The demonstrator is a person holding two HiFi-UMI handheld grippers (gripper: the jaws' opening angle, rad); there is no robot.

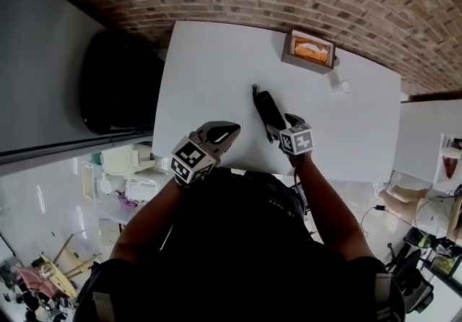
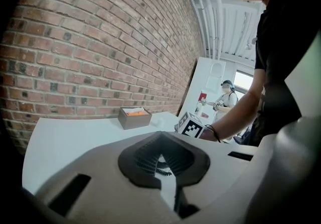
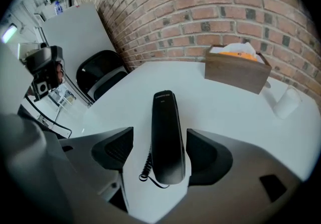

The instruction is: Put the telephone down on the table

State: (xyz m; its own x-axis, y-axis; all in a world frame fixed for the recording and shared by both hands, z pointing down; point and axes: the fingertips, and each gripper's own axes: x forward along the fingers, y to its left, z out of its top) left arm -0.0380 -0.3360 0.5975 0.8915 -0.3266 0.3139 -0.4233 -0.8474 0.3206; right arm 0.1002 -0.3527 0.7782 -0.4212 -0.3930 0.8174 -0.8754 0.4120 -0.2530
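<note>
A black telephone handset (image 1: 268, 112) lies flat on the white table (image 1: 209, 61) with its coiled cord at the near end. In the right gripper view the handset (image 3: 167, 137) lies between the jaws of my right gripper (image 3: 160, 143), with table showing on both sides of it. The right gripper (image 1: 279, 125) is open and hangs just above the handset without touching it. My left gripper (image 1: 229, 129) hovers at the table's near edge, left of the handset. In the left gripper view the left gripper (image 2: 161, 135) has its tips together and holds nothing.
A brown tissue box (image 1: 309, 50) stands at the table's far side, with a small white cup (image 1: 344, 86) to its right. A black chair (image 1: 115, 82) sits left of the table. A brick wall runs behind. Another person (image 2: 226, 100) stands far off.
</note>
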